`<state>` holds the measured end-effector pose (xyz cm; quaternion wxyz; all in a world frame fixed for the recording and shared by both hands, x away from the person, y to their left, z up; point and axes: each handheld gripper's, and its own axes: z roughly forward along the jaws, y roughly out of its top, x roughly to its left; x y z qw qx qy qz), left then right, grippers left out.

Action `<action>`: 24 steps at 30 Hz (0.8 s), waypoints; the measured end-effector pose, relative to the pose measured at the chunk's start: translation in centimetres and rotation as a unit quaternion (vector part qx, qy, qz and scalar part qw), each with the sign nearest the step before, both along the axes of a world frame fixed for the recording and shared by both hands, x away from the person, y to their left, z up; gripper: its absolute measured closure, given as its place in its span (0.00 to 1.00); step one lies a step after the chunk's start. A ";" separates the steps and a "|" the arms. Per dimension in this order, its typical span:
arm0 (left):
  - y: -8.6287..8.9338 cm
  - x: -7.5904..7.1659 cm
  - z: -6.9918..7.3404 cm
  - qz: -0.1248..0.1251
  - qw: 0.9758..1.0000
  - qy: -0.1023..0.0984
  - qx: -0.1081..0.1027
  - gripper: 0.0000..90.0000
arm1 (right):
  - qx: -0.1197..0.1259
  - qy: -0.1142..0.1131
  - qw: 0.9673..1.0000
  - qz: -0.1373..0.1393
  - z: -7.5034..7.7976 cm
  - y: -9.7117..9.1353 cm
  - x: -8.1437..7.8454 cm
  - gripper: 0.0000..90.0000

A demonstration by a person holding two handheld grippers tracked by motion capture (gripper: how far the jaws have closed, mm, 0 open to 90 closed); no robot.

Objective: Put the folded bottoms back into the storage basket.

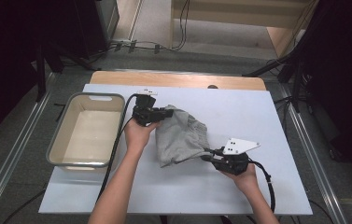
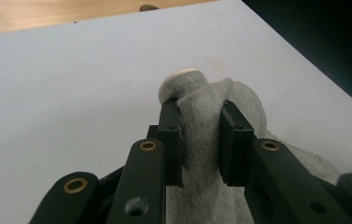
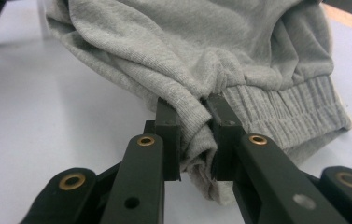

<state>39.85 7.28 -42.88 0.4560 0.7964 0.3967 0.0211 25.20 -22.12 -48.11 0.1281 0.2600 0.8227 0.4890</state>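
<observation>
Right gripper view — ribbed grey garment [image 3: 201, 56]

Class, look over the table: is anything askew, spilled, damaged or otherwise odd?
Nothing stands out. The grey garment is bunched rather than flat, but only because the left gripper and right gripper each pinch a fold of it. The bin sits upright at the table's left, with nothing spilled or broken.

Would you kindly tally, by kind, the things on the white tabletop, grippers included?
Grey garment: 1
Grey tub: 1
Black grippers: 2, the left gripper and the right gripper, each shut on the garment
Total: 4
</observation>
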 end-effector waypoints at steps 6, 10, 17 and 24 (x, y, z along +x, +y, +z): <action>0.0 -0.3 0.8 -0.007 1.000 -0.006 -0.003 0.83 | 0.026 0.004 1.000 0.009 0.4 -0.2 -0.1 0.84; 0.2 -0.5 1.3 -0.010 1.000 -0.011 -0.006 0.83 | 0.046 0.011 0.999 0.014 0.5 -0.4 0.0 0.84; 0.1 -0.8 2.1 -0.017 1.000 -0.017 -0.014 0.83 | 0.053 0.002 0.998 0.013 1.1 -0.7 -0.3 0.84; 0.2 -1.2 2.8 -0.025 0.999 -0.026 -0.021 0.83 | 0.065 -0.010 0.998 0.011 1.8 -1.0 -0.4 0.84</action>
